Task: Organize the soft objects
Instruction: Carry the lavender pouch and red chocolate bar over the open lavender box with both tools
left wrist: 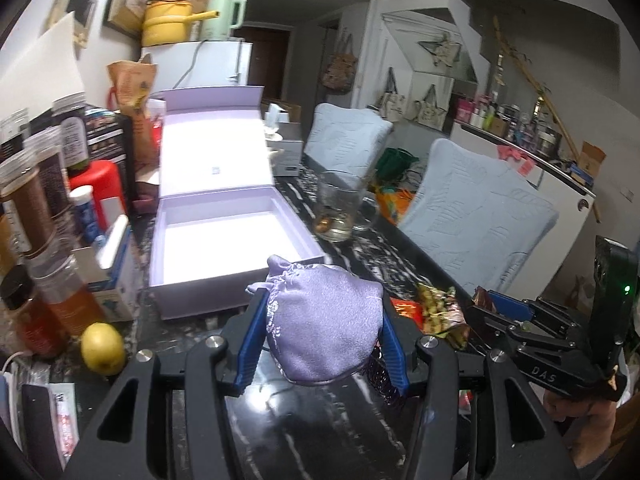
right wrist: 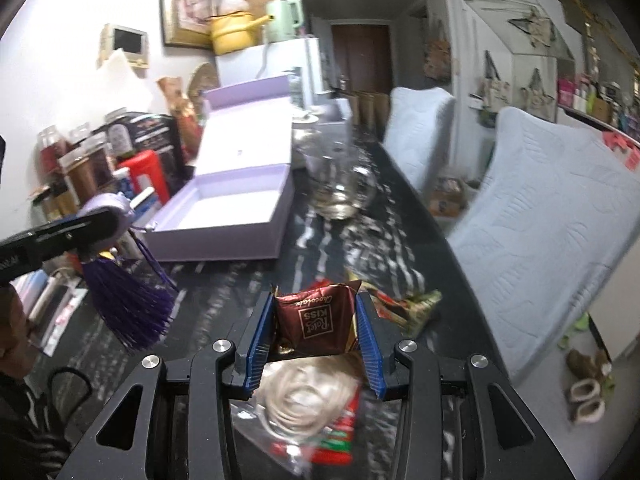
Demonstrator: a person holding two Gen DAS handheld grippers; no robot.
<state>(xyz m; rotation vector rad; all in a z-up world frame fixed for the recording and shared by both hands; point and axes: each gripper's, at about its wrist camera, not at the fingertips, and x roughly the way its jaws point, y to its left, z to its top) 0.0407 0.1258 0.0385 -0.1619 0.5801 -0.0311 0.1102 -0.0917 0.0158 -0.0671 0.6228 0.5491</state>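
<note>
My left claw [left wrist: 324, 320] pinches a plump lilac satin pouch with a dark purple tassel [left wrist: 320, 320], held in the air just short of the open lilac cardboard gift box [left wrist: 236, 288], whose white inside shows nothing in it yet. My right claw [right wrist: 316, 320] is pressed onto a dark red foil chocolate packet [right wrist: 316, 316], lifted above the black marbled tabletop [right wrist: 224, 292]. I judge the job barely begun: both items need dropping in, and more shiny wrapped sweets [right wrist: 408, 304] lie loose beside.

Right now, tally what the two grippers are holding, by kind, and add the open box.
Lilac pouch with purple tassel, in left hand-held gripper: 1
Chocolate packet, in right hand-held gripper: 1
Open lilac box: 1
Total: 3
</note>
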